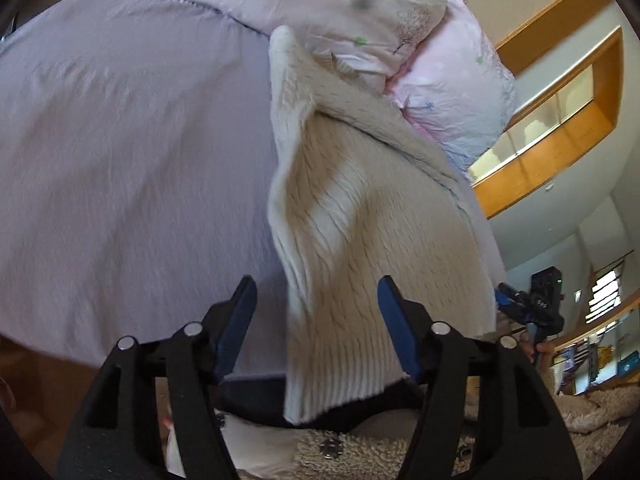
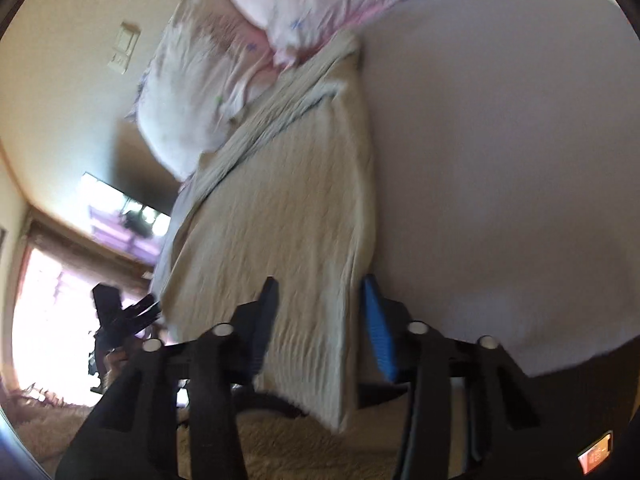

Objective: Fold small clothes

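Note:
A cream cable-knit sweater (image 1: 352, 216) lies on the lavender bed sheet (image 1: 132, 152), its far end against the pillows. Its ribbed hem hangs over the bed's near edge. My left gripper (image 1: 316, 300) is open, with the hem's left corner between its blue pads, which stand apart from the knit. The sweater also shows in the right wrist view (image 2: 288, 216). My right gripper (image 2: 320, 300) is open, with the hem's right corner between its pads. Each gripper shows small in the other's view: the right (image 1: 508, 300) and the left (image 2: 140, 312).
Two pale floral pillows (image 1: 320, 8) lie at the head of the bed. A shaggy beige rug (image 1: 352, 456) covers the floor below the bed edge. A wooden-framed shelf (image 1: 560, 120) is on the right wall. A bright window (image 2: 52, 312) is at the left.

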